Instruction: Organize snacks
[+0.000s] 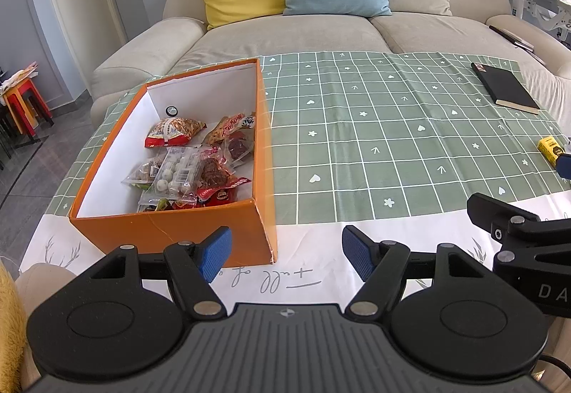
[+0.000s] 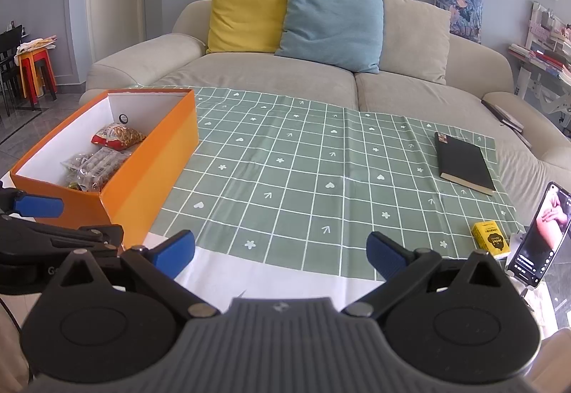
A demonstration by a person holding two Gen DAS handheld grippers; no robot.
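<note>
I'm seeing snack packets [image 1: 192,164] filling orange box [image 1: 171,232] | left gripper [image 1: 285,255], right gripper [image 2: 280,252] both gaping, holding nothing | yellow packet [image 2: 491,236] remaining out.

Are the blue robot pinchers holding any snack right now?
No. The left gripper and the right gripper are both open with nothing between their pads. The snacks lie in the orange box.

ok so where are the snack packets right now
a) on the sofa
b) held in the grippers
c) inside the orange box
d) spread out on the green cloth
c, the snack packets all lie inside the open orange box, while the left gripper and right gripper are both open and hold nothing.
</note>
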